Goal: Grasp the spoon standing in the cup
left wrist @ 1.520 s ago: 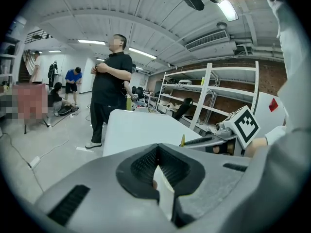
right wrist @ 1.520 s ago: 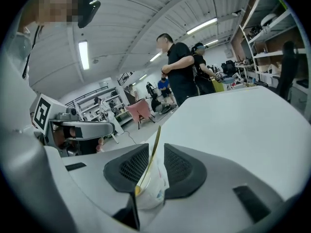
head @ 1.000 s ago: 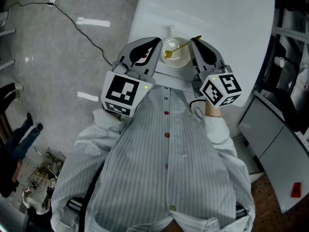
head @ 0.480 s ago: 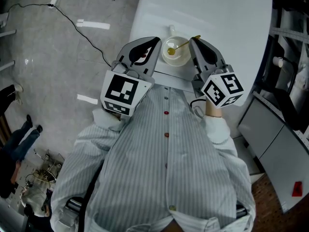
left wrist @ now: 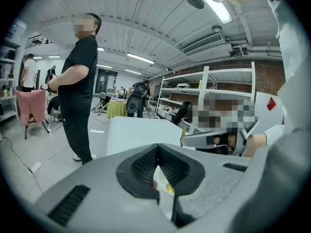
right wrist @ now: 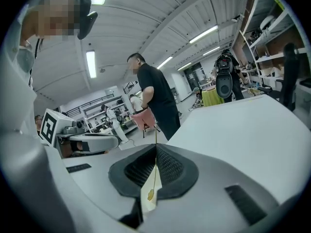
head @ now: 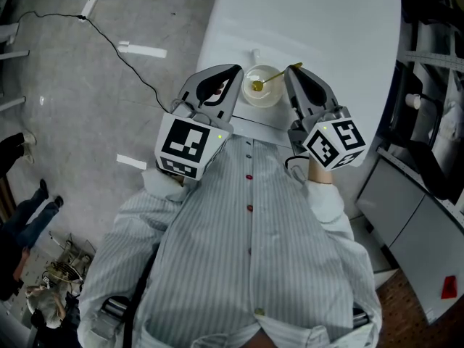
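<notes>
My right gripper (head: 288,72) pinches the spoon (head: 276,75) by its handle. The spoon's bowl sits in the cup (head: 270,99), between it and my left gripper (head: 236,69), whose jaws are pressed together, empty.

White table (head: 326,20); tape strip (head: 141,50) on grey floor (head: 58,107); bystander in black (left wrist: 80,81); shelving (left wrist: 209,91).

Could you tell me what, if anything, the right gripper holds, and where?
The right gripper is shut on the spoon, pinching its thin handle near the top end.
</notes>
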A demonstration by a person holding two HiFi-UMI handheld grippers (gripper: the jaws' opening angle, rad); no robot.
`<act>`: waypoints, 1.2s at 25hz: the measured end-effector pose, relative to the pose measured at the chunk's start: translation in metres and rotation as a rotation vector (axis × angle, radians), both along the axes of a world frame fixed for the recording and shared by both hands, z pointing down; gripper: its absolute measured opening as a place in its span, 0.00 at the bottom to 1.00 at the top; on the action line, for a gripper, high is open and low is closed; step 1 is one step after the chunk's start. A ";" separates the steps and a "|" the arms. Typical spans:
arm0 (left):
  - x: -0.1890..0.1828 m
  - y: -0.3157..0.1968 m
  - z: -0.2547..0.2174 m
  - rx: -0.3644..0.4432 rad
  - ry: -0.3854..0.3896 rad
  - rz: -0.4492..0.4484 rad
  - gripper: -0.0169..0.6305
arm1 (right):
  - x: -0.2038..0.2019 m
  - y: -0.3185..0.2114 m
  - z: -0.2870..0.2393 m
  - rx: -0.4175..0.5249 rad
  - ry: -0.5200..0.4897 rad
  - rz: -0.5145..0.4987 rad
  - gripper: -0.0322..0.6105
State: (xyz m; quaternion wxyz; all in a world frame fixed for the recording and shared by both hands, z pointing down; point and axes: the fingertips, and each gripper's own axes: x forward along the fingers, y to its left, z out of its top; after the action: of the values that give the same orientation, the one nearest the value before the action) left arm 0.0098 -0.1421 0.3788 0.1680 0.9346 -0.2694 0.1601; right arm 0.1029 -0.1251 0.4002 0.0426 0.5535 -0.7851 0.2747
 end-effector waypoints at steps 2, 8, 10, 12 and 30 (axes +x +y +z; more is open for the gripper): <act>0.000 0.001 -0.005 0.005 0.005 -0.003 0.04 | 0.000 0.001 -0.006 0.009 0.003 -0.001 0.07; -0.002 0.002 -0.013 0.029 0.009 -0.007 0.04 | 0.003 0.003 -0.022 0.042 0.004 0.003 0.07; 0.000 0.002 -0.018 0.038 0.012 -0.010 0.04 | 0.005 0.004 -0.029 0.052 0.005 0.002 0.07; 0.001 0.003 -0.023 0.047 0.018 -0.013 0.04 | 0.006 0.005 -0.037 0.064 0.004 -0.003 0.07; 0.011 -0.009 -0.066 0.129 0.078 -0.005 0.04 | 0.006 -0.003 -0.115 0.239 0.034 -0.023 0.07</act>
State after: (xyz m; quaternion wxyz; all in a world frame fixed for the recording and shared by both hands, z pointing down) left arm 0.0204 -0.1514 0.3128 0.1182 0.9484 -0.2747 0.1056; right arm 0.1084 -0.1286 0.2849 -0.0072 0.5502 -0.8176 0.1693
